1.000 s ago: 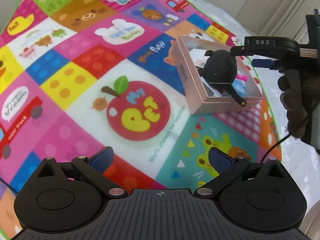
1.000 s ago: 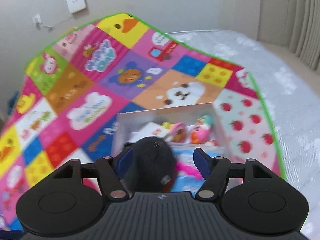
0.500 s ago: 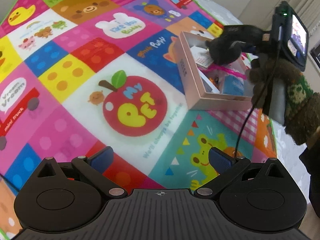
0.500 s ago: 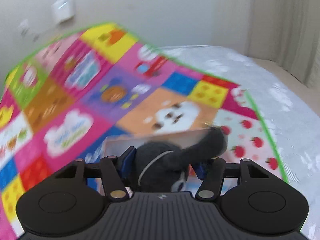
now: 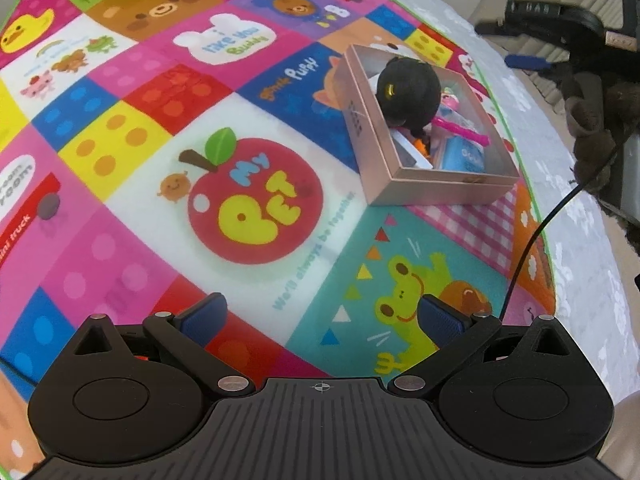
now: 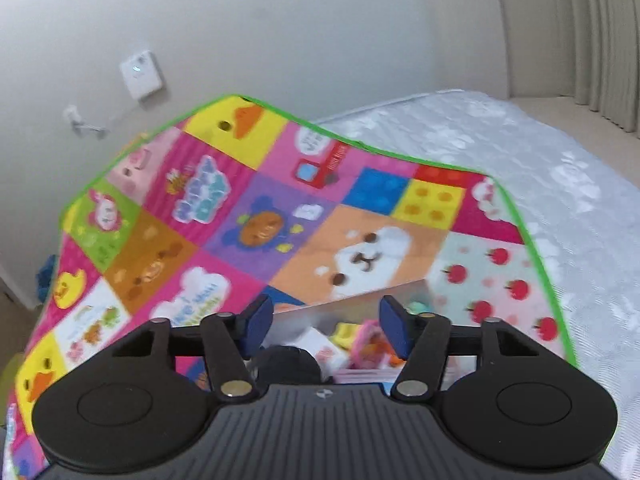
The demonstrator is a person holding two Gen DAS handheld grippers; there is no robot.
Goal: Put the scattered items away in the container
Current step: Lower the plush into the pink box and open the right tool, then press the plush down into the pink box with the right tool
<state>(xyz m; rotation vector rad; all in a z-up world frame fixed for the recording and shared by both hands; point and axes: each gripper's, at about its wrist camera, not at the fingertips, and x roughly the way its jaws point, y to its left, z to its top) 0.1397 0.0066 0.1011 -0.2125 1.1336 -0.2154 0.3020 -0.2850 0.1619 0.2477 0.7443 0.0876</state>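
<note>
- Left wrist view: left claw (image 5: 320,316) hangs over the play mat (image 5: 120,152), jaws wide apart, nothing between them.
- Pink box (image 5: 440,190) sits near the mat's right edge, on the mat.
- Black plush toy (image 5: 408,94) lies inside the box at its far end, on top of small toys; a pink stick (image 5: 460,130) and a blue card (image 5: 464,156) lie beside it.
- Right claw (image 5: 524,60) is seen at the upper right, above and beyond the box, held by a gloved hand (image 5: 592,120); clear of the plush.
- Right wrist view: right claw (image 6: 326,326), blurred, jaws part open and just been closing, nothing between the pads.
- Box (image 6: 352,304) and plush (image 6: 288,364) lie below the fingers, partly hidden.
</note>
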